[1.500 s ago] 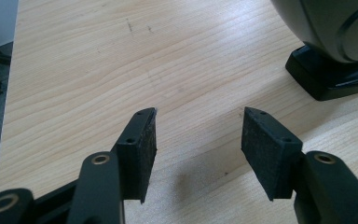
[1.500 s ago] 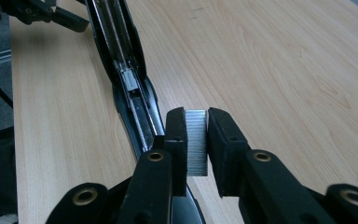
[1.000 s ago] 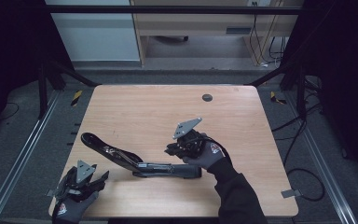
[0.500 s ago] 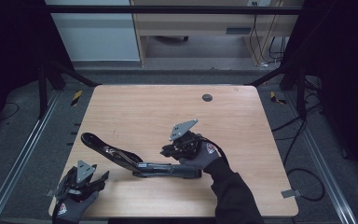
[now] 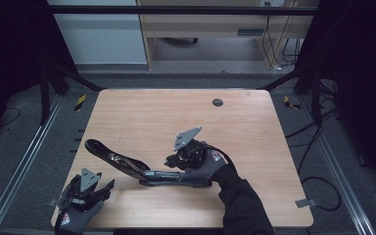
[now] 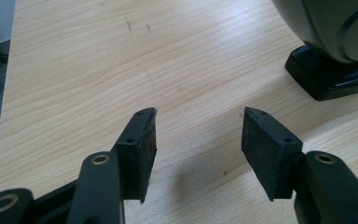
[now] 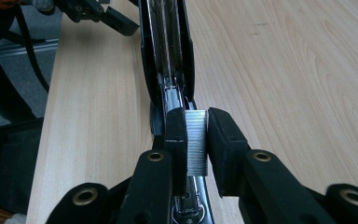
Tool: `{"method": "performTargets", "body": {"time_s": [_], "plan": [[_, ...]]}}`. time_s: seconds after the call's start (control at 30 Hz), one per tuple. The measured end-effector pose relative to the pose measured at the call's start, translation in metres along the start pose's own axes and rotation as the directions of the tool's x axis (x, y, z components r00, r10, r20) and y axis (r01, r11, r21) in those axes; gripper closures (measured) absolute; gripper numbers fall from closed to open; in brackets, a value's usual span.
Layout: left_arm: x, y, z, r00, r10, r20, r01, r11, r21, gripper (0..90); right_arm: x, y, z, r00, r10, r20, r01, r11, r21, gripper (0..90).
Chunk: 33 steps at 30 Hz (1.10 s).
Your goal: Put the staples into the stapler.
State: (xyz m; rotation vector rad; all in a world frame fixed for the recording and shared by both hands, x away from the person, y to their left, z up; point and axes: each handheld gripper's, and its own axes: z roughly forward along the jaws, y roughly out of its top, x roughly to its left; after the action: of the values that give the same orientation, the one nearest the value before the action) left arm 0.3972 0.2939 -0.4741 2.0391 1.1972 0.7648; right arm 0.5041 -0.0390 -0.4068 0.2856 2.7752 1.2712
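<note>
A black stapler lies swung open on the wooden table, its lid reaching to the left. My right gripper hovers just above the stapler's base. In the right gripper view it is shut on a silver strip of staples, held right over the open metal channel. My left gripper rests at the table's near left corner. Its jaws stand open with bare wood between them, and the stapler's rounded end is just beyond, to their right.
A small dark round hole sits near the table's far edge. Metal rails run along both sides of the table, and cables lie on the floor to the right. The left gripper is visible beyond the stapler's far end.
My right gripper has shifted slightly left and lower with the staple strip, closer over the stapler. The left gripper has stayed put.
</note>
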Motion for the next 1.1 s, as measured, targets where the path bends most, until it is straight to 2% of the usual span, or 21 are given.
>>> {"method": "performTargets", "body": {"time_s": [0.3, 0.77, 1.1], "plan": [[0.0, 0.0, 0.0, 1.0, -0.001, 0.001, 0.001, 1.0, 0.0, 44.7, 0.0, 0.0, 0.007, 1.0, -0.008, -0.006, 0.008, 1.0, 0.015, 78.3], [0.0, 0.0, 0.0, 1.0, -0.004, 0.001, 0.004, 1.0, -0.001, 44.7, 0.0, -0.002, 0.026, 0.9992, -0.03, -0.025, 0.031, 0.998, 0.047, 78.3], [0.0, 0.0, 0.001, 1.0, -0.003, 0.001, 0.003, 1.0, 0.0, 44.7, 0.0, -0.004, 0.031, 0.9983, -0.05, -0.029, 0.052, 0.996, 0.065, 78.3]]}}
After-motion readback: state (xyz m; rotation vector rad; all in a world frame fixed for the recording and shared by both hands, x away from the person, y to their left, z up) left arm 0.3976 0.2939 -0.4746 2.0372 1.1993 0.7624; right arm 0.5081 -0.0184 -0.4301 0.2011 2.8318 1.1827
